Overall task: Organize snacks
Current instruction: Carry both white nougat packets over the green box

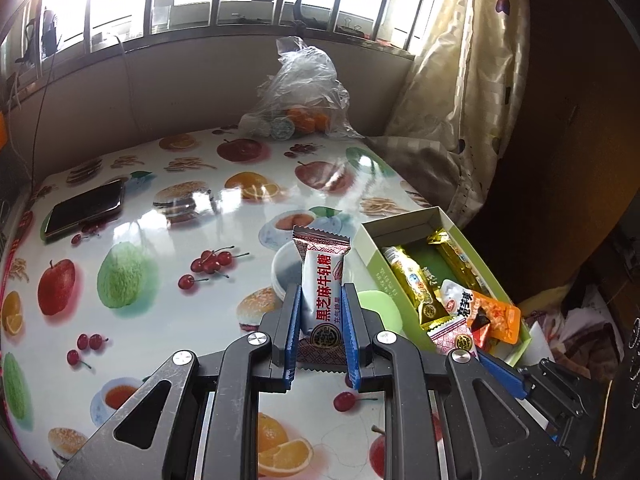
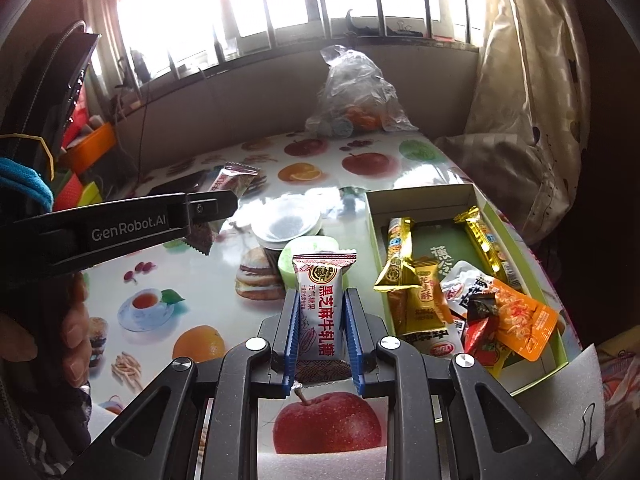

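Each gripper is clamped on a black-sesame nougat bar, long axis along the fingers: left gripper [image 1: 321, 312] on its bar [image 1: 322, 292], right gripper [image 2: 322, 320] on its bar [image 2: 320, 312]. The green snack box [image 2: 554, 280], already holding packets, lies just right of both. The right hand is nearer; both point steeply down over the table [image 2: 224, 288].
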{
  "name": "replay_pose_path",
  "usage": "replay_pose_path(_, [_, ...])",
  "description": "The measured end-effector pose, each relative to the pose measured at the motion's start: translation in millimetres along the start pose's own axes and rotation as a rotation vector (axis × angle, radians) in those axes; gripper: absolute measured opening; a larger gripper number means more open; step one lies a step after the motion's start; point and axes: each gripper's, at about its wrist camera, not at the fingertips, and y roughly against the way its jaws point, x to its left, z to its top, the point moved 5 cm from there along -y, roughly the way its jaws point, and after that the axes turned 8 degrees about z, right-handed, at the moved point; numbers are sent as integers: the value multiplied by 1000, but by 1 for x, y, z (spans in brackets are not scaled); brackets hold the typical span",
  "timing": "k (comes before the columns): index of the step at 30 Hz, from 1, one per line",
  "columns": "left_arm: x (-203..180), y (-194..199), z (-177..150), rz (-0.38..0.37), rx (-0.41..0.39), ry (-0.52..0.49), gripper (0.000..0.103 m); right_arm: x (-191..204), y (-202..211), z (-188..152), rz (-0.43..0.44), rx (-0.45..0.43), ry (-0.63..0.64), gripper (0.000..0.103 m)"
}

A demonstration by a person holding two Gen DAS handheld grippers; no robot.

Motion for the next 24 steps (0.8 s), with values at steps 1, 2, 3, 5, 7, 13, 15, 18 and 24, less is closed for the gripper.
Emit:
replay_pose_path(1, [-3, -1, 0, -5, 2, -1, 20, -4, 1, 0, -5, -2, -5, 20])
replay_pose_path(2, [-7, -2, 1, -9, 4, -4, 20, -7, 3, 0, -10, -4, -9, 20])
replay_pose_path(3, [-11, -3, 2, -14, 6, -9, 20, -11, 4, 0, -15, -5, -14, 20])
replay_pose_path(5, [-17, -6, 2, -23, 9, -14, 20, -17, 6, 0, -22, -7, -25, 20])
replay_pose_path(7, [-23, -9, 3, -33, 16, -18, 20, -23, 8, 0, -30, -11, -33, 20])
replay_pose_path(13, [-40, -20, 6, -56, 36, -30, 20, -44, 11, 0, -57, -11, -55, 20])
replay_pose_path(15, [-46, -25, 6, -62, 49, -26, 20, -51, 12, 0, -68, -11, -63, 20])
replay_pose_path(18, [-56, -34, 6, -73, 68, -28, 20, -66, 14, 1, -94, -14, -74, 20])
replay_pose_path(24, [-81, -52, 2, -88, 103, -60, 20, -95, 14, 0, -130, -9, -108, 20])
